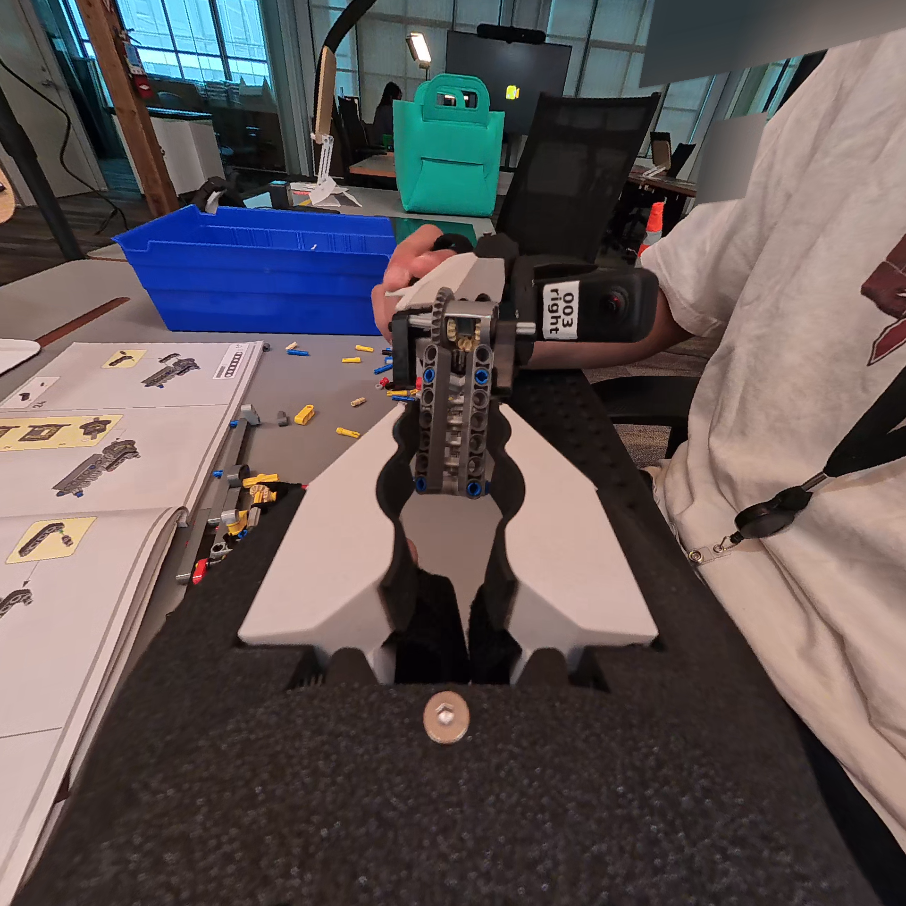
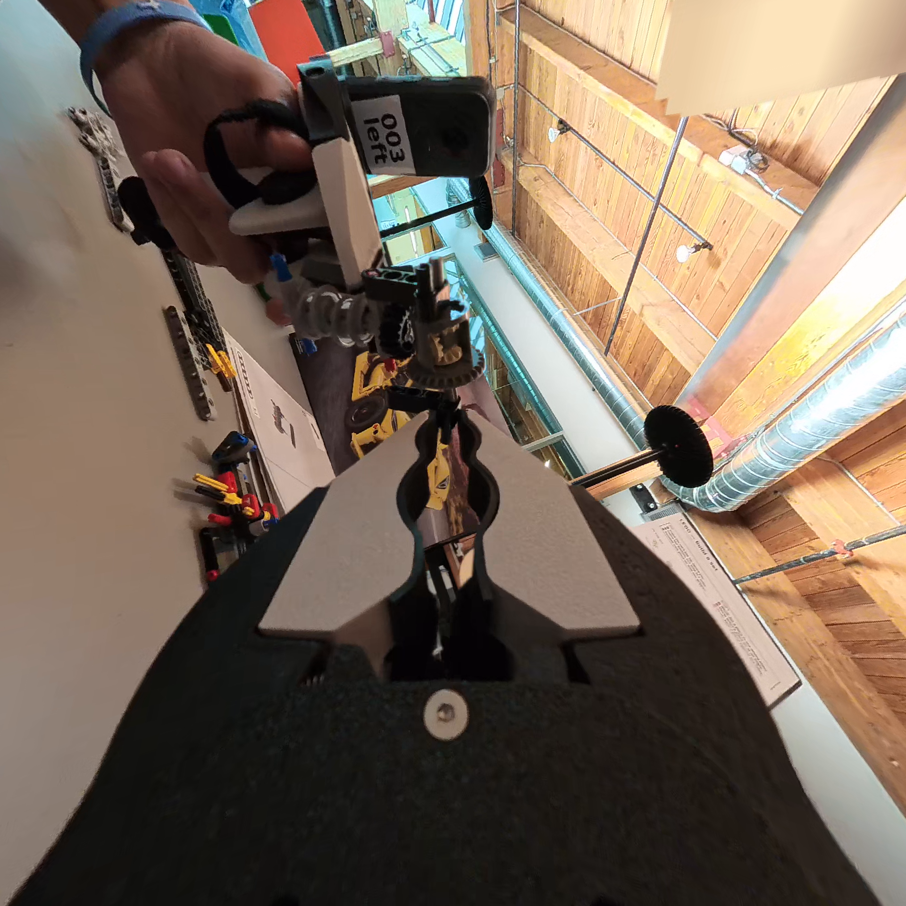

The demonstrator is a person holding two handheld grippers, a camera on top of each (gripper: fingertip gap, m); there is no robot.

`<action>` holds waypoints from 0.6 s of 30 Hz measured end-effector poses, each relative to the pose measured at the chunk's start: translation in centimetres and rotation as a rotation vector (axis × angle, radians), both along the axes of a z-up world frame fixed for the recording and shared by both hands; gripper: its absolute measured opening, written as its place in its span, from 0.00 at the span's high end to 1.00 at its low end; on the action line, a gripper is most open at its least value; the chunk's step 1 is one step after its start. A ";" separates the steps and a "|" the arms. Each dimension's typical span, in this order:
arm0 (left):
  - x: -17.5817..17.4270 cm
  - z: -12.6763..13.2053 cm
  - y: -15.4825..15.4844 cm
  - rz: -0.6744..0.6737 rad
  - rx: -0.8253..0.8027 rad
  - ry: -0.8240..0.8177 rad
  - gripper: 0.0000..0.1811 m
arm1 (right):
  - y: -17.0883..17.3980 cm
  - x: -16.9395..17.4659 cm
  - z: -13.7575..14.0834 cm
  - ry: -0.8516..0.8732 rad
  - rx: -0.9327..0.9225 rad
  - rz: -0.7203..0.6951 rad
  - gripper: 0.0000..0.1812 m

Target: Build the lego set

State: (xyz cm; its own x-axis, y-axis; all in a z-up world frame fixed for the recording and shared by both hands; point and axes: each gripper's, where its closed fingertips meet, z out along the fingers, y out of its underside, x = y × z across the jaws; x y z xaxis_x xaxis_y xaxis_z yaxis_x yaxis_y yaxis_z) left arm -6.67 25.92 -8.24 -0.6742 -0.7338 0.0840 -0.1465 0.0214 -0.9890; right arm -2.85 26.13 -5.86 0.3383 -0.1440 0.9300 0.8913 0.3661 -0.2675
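Both grippers' fingers — left (image 1: 453, 416), right (image 2: 448, 416) — clamped on grey assembly (image 1: 453, 392), mid-air above table (image 1: 304, 382).

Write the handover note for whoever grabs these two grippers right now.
Left gripper: shut on the grey beam frame of the lego assembly, held above the table.
Right gripper: pinching the assembly's gear end; exact grip unclear.
Loose yellow, blue and red pins lie scattered on the table; instruction booklet open to the left; blue bin behind.
Done: frame with blue pins, gear and axle.
Left: remaining booklet steps.
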 end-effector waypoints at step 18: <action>-2.4 1.5 -2.3 -0.142 0.035 -0.130 0.86 | -2.6 -3.9 2.3 -0.317 0.209 0.169 0.96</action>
